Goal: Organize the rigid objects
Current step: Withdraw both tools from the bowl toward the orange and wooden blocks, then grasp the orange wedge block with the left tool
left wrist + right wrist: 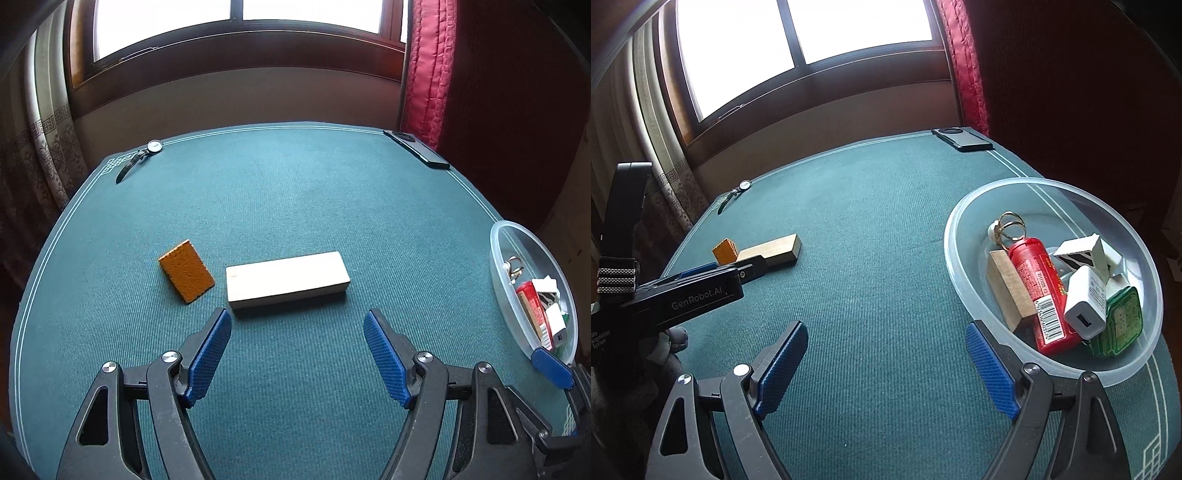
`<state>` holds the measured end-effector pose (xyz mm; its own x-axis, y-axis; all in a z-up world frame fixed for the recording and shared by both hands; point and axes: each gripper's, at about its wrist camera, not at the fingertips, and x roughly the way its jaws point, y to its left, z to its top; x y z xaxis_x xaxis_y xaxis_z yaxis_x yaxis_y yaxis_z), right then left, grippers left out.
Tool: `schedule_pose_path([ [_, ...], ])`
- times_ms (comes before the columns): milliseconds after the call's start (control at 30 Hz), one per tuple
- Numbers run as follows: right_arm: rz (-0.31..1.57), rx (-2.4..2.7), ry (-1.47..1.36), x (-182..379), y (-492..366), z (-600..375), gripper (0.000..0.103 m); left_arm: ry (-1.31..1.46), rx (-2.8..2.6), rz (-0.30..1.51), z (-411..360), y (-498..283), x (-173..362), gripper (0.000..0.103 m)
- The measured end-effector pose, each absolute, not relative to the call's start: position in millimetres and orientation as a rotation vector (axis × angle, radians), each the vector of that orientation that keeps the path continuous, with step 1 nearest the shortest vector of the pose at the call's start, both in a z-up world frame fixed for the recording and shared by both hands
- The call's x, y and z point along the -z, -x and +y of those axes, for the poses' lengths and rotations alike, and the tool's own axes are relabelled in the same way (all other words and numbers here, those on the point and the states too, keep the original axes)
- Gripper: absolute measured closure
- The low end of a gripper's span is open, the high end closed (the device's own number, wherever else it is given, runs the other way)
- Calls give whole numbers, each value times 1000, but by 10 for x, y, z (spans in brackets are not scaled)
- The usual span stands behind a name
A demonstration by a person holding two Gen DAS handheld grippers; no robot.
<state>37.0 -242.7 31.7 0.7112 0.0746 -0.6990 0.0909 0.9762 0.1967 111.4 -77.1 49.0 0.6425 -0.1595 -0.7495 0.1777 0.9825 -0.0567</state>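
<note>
A: Start nearest. The left gripper (297,354) has its jaws spread wide with nothing between them, low over the green table (295,206), and the long wooden block (287,280) lies flat just ahead of its fingertips. What could go wrong there?

B: The block lies crosswise to the jaws, and its length looks about as wide as the opening. Closing along that length would likely push it away or catch only a corner. The orange block (186,271) sits just beside its left end, so a careless pad could nudge that too.

A: And the right gripper (886,363)?

B: Also wide open and holding nothing. Its right pad is close against the rim of the clear bowl (964,221), which already carries a red bottle (1039,291), a white charger (1086,308) and other small items. A bump could probably slide the bowl toward the table's right edge, which is near.

A: Farther out?

B: Open cloth between block and bowl gives room to carry. At the far edge lie a wristwatch (138,158) on the left corner and a phone (417,149) on the right, both close to the drop.
</note>
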Motion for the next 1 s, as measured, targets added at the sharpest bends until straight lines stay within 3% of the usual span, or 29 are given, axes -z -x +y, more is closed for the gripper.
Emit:
schedule_pose_path([
  [400,836,-49,-198,-232,-513,-2159,13,34,55,864,-113,-1387,-400,28],
  [1000,851,-79,-159,-212,-680,-1905,13,102,-4,881,59,-1826,-236,28],
])
